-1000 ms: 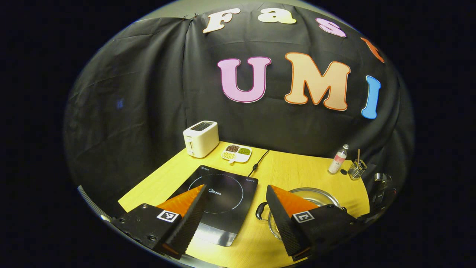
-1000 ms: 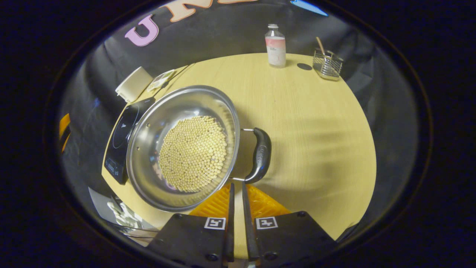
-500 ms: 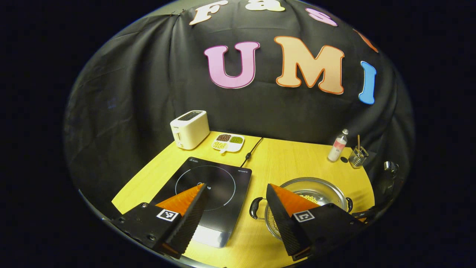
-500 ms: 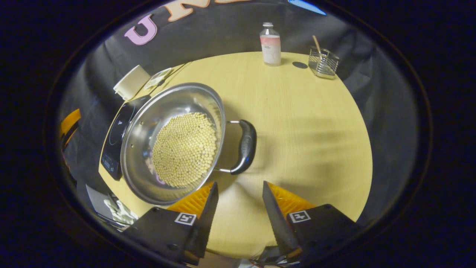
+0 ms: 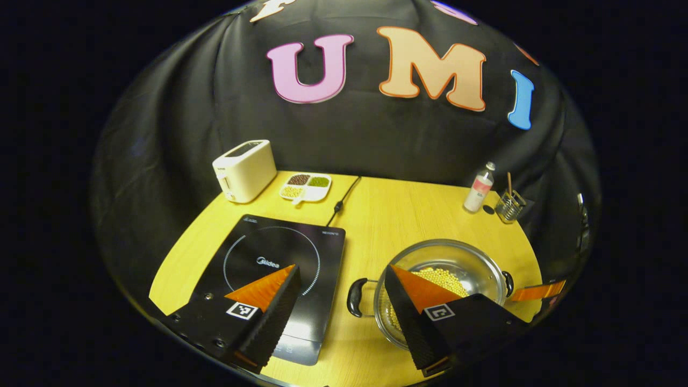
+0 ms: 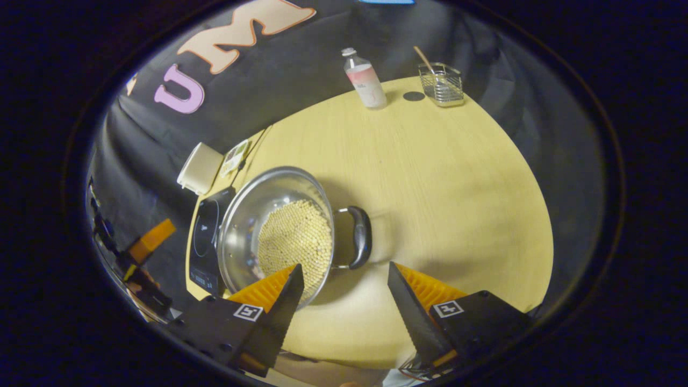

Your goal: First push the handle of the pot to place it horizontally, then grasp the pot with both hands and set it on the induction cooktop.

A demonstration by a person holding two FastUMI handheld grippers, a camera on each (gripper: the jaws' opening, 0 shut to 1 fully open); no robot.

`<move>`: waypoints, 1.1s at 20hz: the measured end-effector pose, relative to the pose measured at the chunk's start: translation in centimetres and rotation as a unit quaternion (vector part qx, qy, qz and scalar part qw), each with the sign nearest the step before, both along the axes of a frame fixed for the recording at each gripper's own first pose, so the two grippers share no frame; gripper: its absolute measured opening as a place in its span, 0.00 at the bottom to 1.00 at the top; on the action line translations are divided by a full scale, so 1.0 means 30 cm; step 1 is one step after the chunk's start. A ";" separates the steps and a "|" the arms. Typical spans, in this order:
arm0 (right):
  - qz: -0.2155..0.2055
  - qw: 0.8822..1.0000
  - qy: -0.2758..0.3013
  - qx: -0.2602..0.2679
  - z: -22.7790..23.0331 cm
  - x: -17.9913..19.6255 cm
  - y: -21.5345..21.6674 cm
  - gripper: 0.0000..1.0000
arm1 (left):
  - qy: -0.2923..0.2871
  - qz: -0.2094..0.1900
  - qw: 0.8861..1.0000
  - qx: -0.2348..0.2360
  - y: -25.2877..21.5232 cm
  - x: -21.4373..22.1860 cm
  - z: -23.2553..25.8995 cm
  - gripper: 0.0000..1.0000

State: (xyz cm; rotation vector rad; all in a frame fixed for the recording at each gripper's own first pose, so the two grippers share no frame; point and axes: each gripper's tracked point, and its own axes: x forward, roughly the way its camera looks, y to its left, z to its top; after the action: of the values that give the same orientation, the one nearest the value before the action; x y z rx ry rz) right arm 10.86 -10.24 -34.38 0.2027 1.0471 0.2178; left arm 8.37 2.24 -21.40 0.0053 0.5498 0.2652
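Left gripper: jaws spread wide, nothing between the fingers, no contact with anything. It hangs above the near edge of the tabletop, pitched forward and down, with one finger projecting at lower left and the other at lower right of the left gripper view. Right gripper: jaws likewise wide apart, empty, held clear above the tabletop and looking steeply down on it. In the right gripper view the left gripper appears far off at the left edge, too small to judge its jaws there. In the left gripper view a finger of the right gripper shows at the far right edge, low, near the tabletop rim.
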 end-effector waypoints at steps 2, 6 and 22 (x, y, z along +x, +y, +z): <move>-0.001 1.000 0.000 0.011 -0.001 0.046 0.022 0.93 | 0.022 -0.009 1.000 -0.007 -0.011 0.014 -0.048 0.96; 0.000 1.000 0.026 0.014 -0.086 0.095 0.049 0.92 | 0.053 -0.020 0.998 -0.013 -0.013 0.059 -0.136 0.97; 0.024 0.994 0.099 0.028 -0.265 0.123 0.117 0.64 | 0.171 -0.042 0.975 -0.132 -0.035 0.132 -0.449 0.72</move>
State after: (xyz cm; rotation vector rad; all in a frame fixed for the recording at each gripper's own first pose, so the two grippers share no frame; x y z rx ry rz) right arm 14.57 -6.73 -42.33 0.2524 1.2438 0.2751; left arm 12.34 1.18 -34.87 -0.1861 0.9232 0.1072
